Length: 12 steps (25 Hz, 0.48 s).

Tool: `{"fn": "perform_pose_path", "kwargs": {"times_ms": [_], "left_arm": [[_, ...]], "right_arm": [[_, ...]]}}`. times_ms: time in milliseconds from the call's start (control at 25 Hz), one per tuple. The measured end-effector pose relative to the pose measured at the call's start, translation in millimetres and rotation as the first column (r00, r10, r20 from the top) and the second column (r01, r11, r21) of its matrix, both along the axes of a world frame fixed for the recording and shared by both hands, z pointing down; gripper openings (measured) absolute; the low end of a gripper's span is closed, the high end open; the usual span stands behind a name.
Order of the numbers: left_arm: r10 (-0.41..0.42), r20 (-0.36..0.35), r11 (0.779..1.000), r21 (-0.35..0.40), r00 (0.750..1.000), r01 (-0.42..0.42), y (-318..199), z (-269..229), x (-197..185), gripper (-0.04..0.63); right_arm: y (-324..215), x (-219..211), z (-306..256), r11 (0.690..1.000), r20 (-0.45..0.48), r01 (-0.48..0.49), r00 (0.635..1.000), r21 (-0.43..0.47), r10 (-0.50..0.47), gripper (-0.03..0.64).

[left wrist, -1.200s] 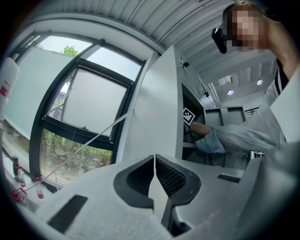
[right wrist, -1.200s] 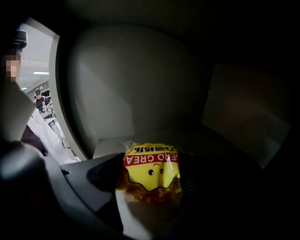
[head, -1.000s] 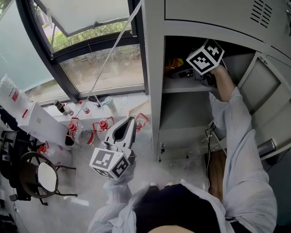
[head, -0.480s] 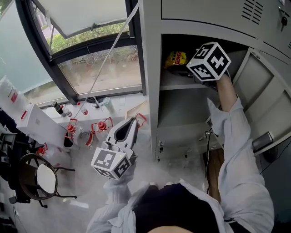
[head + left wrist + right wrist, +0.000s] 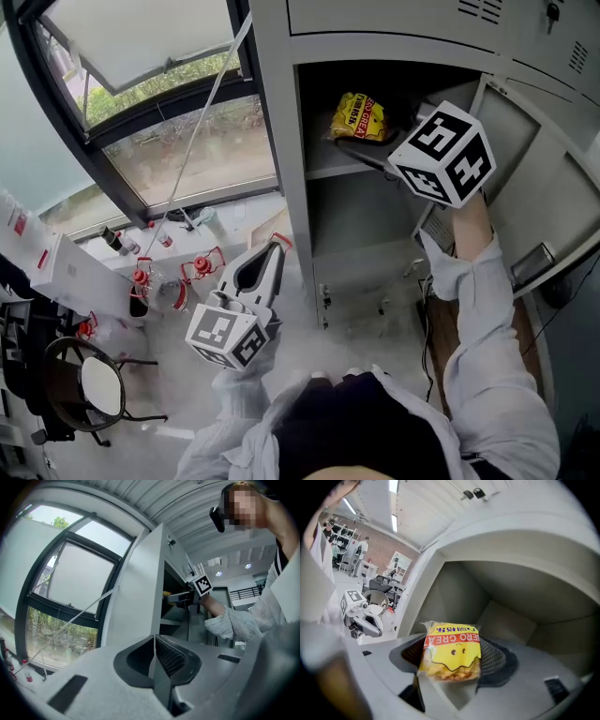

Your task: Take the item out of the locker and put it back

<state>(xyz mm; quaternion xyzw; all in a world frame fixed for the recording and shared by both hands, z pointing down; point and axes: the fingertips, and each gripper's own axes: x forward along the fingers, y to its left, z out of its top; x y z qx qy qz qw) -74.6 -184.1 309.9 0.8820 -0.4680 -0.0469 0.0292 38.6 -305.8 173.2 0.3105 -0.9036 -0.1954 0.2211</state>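
Likely light, soft, slick and crushable: snack bag [image 5: 451, 651] in the locker's [image 5: 281, 141] upper compartment, pinched mid-body by right gripper [image 5: 452, 660] fingers just now closing. Best squeezed gently there. Left gripper [image 5: 154, 656] fingers together, empty.

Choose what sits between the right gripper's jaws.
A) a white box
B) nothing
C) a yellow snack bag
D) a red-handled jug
C: the right gripper view shows the yellow snack bag between the pads of the right gripper, whose jaws have just been closing on it.
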Motion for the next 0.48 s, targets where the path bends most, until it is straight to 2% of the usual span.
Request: {"fn": "perform_pose_path", "kwargs": {"times_ms": [200,480], "left_arm": [[0.064,-0.011,0.998,-0.028,0.998,-0.065,-0.1,10.7,18.9,0.015],[0.106,-0.002,0.993,-0.051,0.994,-0.106,-6.8,18.9,38.0,0.015]], "right_arm": [[38.5,19.1,0.3,0.997,0.060,-0.032,0.998,0.065,0.028,0.319],[74.0,52.3,13.6,0.991,0.138,-0.102,0.986,0.085,0.090,0.316]]}}
